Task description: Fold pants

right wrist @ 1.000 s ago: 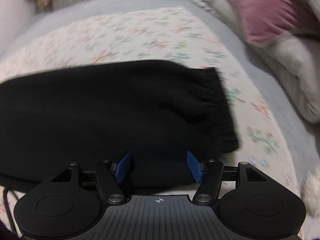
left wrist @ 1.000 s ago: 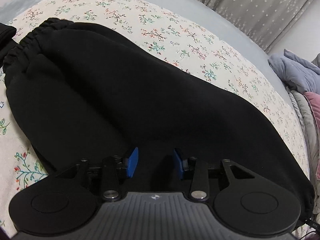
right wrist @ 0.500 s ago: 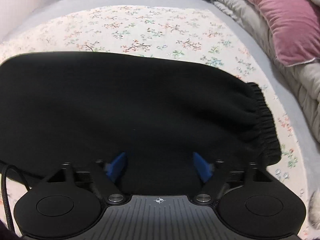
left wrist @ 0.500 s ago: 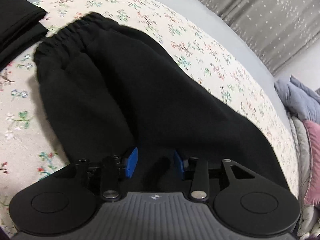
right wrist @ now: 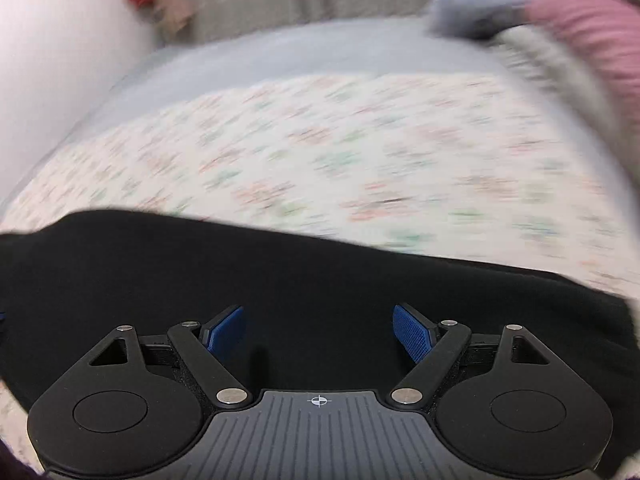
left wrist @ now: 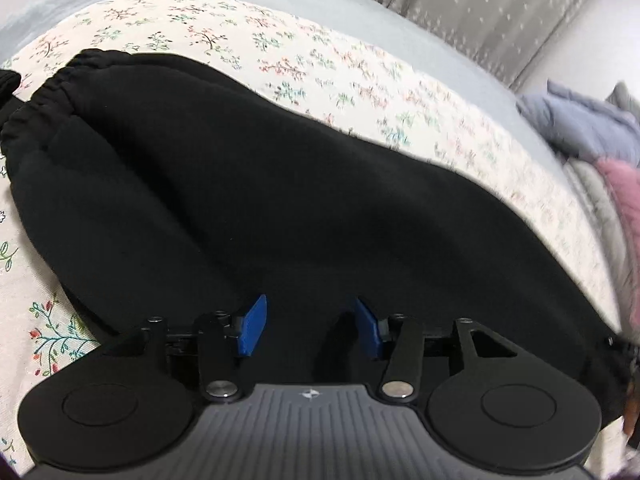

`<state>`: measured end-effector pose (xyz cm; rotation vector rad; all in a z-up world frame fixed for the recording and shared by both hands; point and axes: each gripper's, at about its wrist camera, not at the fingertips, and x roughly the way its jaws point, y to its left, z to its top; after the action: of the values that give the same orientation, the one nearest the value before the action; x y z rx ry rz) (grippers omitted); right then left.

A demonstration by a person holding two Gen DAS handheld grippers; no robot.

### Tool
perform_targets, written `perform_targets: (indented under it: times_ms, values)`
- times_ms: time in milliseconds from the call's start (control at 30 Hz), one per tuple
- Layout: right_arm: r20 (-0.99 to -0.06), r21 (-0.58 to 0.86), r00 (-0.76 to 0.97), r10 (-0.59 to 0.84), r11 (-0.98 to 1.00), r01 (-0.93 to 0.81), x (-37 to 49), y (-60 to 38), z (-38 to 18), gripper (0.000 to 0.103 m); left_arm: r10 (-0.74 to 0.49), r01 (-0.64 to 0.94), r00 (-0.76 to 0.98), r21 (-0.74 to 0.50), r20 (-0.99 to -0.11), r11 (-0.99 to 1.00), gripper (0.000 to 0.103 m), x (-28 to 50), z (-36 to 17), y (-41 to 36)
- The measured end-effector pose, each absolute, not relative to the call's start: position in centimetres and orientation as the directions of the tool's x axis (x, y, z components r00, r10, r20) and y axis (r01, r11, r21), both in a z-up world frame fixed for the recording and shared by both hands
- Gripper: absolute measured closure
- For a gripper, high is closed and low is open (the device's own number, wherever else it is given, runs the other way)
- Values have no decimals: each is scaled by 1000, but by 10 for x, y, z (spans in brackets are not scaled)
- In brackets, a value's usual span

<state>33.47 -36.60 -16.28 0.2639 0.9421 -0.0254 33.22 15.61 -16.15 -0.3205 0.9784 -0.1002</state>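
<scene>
Black pants (left wrist: 248, 184) lie flat on the floral sheet (left wrist: 304, 64), spread ahead of and under both my grippers, elastic waistband (left wrist: 44, 96) far off to my left. My left gripper (left wrist: 308, 330) has just been widening, its pads apart over the cloth and pinching nothing. My right gripper (right wrist: 318, 334) stands wide apart above the fabric, view blurred. Next, I'd say: drop both onto the near edge, pinch all layers together, lift evenly, and fold across without dragging the sheet.

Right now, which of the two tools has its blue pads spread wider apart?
The right tool: its pads stand far apart over the black pants. The left tool has a clearly narrower gap.
</scene>
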Motion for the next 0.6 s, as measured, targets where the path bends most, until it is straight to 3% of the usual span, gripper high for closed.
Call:
perform_targets:
  times_ms: [133, 267, 333, 467, 600]
  values:
    - [-803, 103, 597, 3, 986, 134, 354, -358, -181, 18, -241, -51, 558, -323, -794, 945, 58, 337, -162, 165]
    - [-775, -12, 602, -190, 958, 287, 354, -375, -180, 22, -262, -64, 551, -353, -792, 933, 57, 336, -158, 157]
    - [-778, 6, 598, -194, 949, 315, 352, -374, -175, 22, -260, -76, 548, -356, -795, 931, 57, 332, -154, 157]
    - [-740, 78, 672, -40, 986, 145, 348, -327, -151, 21, -262, -76, 564, -366, -783, 927, 55, 326, -146, 152]
    - [-796, 128, 591, 128, 991, -42, 353, -263, -165, 21, -239, -75, 550, -331, -801, 941, 55, 326, -155, 149]
